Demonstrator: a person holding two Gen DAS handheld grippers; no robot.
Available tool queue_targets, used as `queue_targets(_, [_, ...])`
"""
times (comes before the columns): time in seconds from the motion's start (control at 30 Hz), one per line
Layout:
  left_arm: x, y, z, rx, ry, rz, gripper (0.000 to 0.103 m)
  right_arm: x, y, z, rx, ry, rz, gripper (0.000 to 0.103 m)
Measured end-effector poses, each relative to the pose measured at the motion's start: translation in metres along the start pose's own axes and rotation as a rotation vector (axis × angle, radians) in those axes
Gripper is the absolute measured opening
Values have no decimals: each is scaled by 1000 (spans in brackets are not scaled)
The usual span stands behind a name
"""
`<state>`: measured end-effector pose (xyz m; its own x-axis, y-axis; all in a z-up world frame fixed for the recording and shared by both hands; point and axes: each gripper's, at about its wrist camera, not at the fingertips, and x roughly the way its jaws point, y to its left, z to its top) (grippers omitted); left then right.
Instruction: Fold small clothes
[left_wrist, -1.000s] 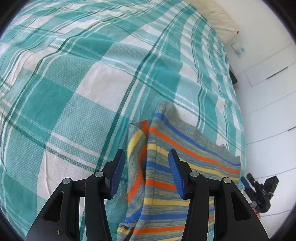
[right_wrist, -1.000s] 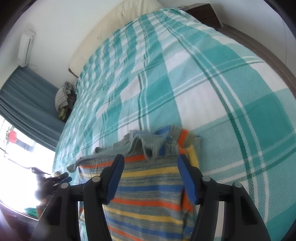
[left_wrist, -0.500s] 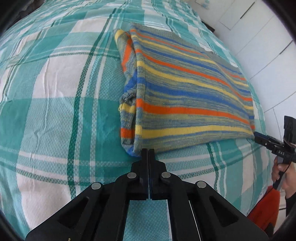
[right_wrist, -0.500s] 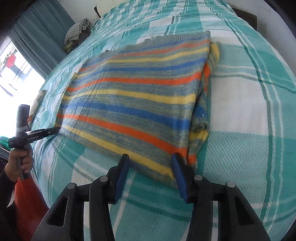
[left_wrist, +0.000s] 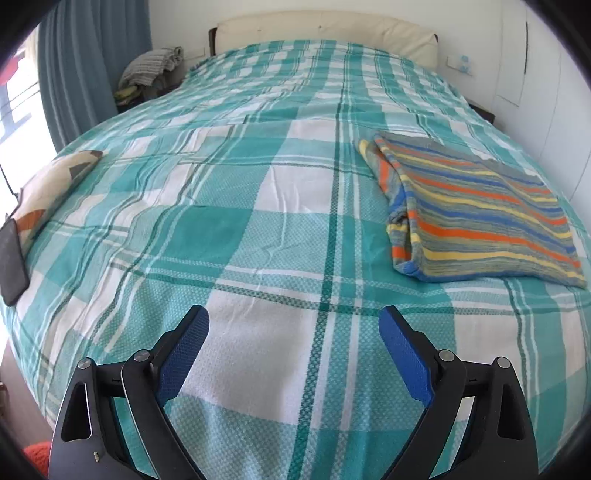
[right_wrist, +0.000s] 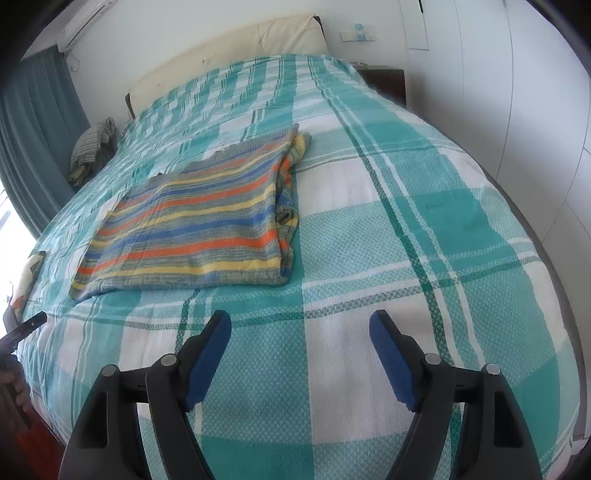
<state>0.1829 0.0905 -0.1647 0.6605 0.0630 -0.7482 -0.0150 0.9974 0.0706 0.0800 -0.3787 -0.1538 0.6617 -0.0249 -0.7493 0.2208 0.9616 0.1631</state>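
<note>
Bedroom scene: we note a bed (left_wrist: 280, 206) under a teal-and-white plaid cover, cream headboard (left_wrist: 325, 35) at the far end, white wall panels to the right. We hold the left gripper (left_wrist: 293, 325) above the near part of the cover, its blue-padded fingers (left_wrist: 184, 343) spread wide with nothing between them. We hold the right gripper (right_wrist: 300, 328) likewise, fingers (right_wrist: 207, 347) wide apart, gripping nothing. We see the folded striped sweater (left_wrist: 476, 210) lying flat on the cover, well apart from both grippers; in the left view it sits right of centre, in the right view left of centre (right_wrist: 195, 225). Its stripes and long axis run roughly across the bed; the bunched, layered edge faces the bed's centre. A pile of clothes (left_wrist: 151, 70) sits beside the headboard, by the blue curtain (left_wrist: 92, 74). A dark phone (left_wrist: 11, 258) lies at the left edge.
</note>
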Motion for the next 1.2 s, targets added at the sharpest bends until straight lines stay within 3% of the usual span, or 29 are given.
queue_targets(0.07, [18, 0, -14, 47, 38, 38, 99, 7, 0, -12, 11, -5, -36, 98])
queue_targets(0.1, [27, 1, -22, 54, 54, 22, 100, 15, -1, -19, 16, 16, -35, 101])
queue_targets(0.17, [25, 8, -33, 18, -4, -8, 102, 22, 4, -33, -40, -7, -73, 103])
queue_targets(0.27, [27, 11, -30, 6, 15, -22, 102, 23, 9, -37, -73, -22, -103, 103])
queue_targets(1.2, [25, 8, -34, 9, -8, -12, 102, 15, 2, -43, -54, -50, -64, 103])
